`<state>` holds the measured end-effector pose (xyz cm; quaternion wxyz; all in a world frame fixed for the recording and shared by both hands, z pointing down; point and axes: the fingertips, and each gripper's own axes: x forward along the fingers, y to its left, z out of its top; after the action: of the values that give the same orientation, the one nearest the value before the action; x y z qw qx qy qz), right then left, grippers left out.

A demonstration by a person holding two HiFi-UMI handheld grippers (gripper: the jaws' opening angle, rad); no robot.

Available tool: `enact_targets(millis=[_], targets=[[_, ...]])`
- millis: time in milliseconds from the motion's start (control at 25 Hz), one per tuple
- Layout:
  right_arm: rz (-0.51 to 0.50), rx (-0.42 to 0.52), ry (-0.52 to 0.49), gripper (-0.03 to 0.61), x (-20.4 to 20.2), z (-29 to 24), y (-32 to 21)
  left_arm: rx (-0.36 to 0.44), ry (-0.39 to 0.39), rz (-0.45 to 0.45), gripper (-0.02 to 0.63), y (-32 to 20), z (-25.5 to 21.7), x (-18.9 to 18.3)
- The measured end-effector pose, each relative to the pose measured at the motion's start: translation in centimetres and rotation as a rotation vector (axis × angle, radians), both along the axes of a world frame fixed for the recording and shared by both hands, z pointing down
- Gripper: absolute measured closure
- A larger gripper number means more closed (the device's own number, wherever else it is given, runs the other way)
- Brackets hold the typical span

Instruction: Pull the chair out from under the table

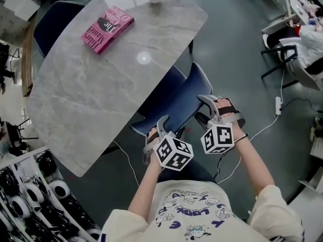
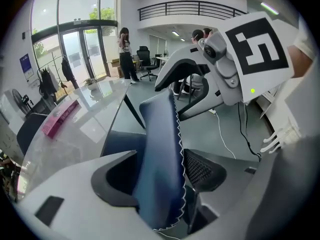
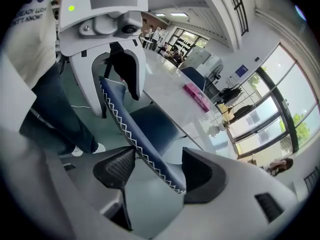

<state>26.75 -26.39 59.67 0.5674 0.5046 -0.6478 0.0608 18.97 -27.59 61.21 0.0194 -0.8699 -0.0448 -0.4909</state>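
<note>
The dark blue upholstered chair with white zigzag stitching stands at the near edge of the grey marble-patterned surface. Its seat is tucked partly beneath the top and its backrest sticks out toward the person. The left claw straddles the backrest's top edge, released: the fabric runs between its two pads without being squeezed. The right claw sits near it, further along the same edge. It is spread wide, and the stitched rim passes between its pads, close against one. A pink book lies on the far part of the surface.
</note>
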Motion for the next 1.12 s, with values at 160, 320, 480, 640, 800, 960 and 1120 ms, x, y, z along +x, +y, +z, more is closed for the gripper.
enact_targets(millis=[160,320,480,640,800,960,1120], targets=[[-0.105,-0.073,0.013,0.278,-0.3,0.6,-0.5,-0.040,-0.016,0.014,0.364,0.1,0.7,0.0],[-0.167,-0.136,0.012,0.284,-0.5,1.1,-0.7,-0.074,-0.001,0.022,0.452,1.0,0.7,0.1],[-0.208,-0.181,0.003,0.291,-0.8,1.9,-0.7,-0.066,-0.003,0.022,0.469,1.1,0.9,0.1],[-0.272,-0.222,-0.009,0.322,-1.2,2.3,-0.8,-0.083,-0.011,-0.003,0.480,1.1,0.9,0.0],[-0.339,-0.253,-0.036,0.371,-1.7,2.9,-0.5,-0.045,-0.010,-0.015,0.494,1.0,1.1,0.0],[-0.417,-0.236,-0.005,0.430,-2.1,3.3,-0.3,0.003,0.001,-0.038,0.501,0.7,1.4,-0.1],[-0.464,-0.239,0.017,0.449,-2.2,3.3,-0.2,0.024,-0.015,-0.053,0.507,0.6,1.4,-0.2]])
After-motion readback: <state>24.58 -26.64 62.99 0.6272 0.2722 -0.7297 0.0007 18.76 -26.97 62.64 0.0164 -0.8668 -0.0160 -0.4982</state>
